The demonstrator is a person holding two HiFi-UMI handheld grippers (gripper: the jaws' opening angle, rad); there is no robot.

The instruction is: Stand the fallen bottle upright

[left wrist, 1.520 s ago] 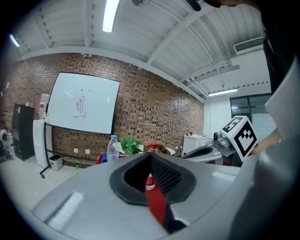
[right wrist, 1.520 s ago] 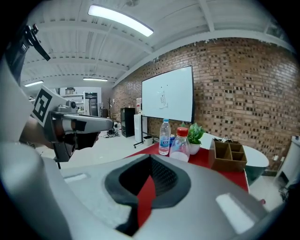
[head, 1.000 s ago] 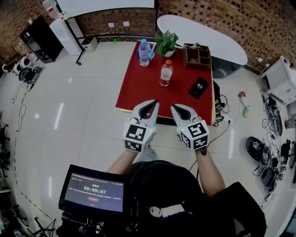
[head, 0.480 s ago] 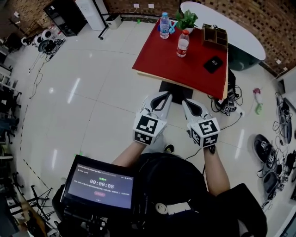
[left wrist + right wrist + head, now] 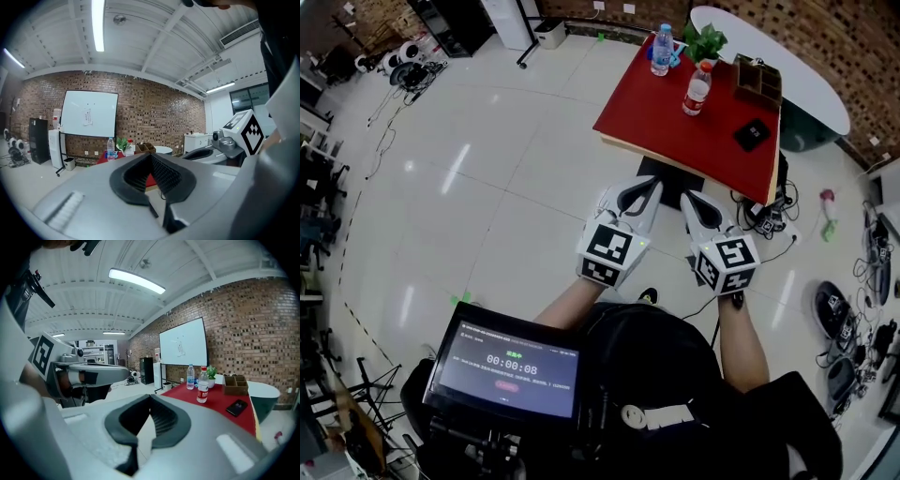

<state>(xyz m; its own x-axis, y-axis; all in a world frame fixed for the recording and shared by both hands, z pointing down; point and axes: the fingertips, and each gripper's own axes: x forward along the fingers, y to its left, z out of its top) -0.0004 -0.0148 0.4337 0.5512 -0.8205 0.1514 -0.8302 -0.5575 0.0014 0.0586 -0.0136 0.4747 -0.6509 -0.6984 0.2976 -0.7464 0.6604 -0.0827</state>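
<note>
On the far table (image 5: 661,141), red-cap bottle (image 5: 697,90) and blue-cap bottle (image 5: 662,50) stand upright; task appears done. Left gripper (image 5: 649,185) and right gripper (image 5: 690,200) sit well apart from it, jaws together, empty.

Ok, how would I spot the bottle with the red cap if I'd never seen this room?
Find the big red table. Toward its far end, near the green plant, stands the red-capped bottle. The other bottle there wears a blue label; this one's label is red.
</note>
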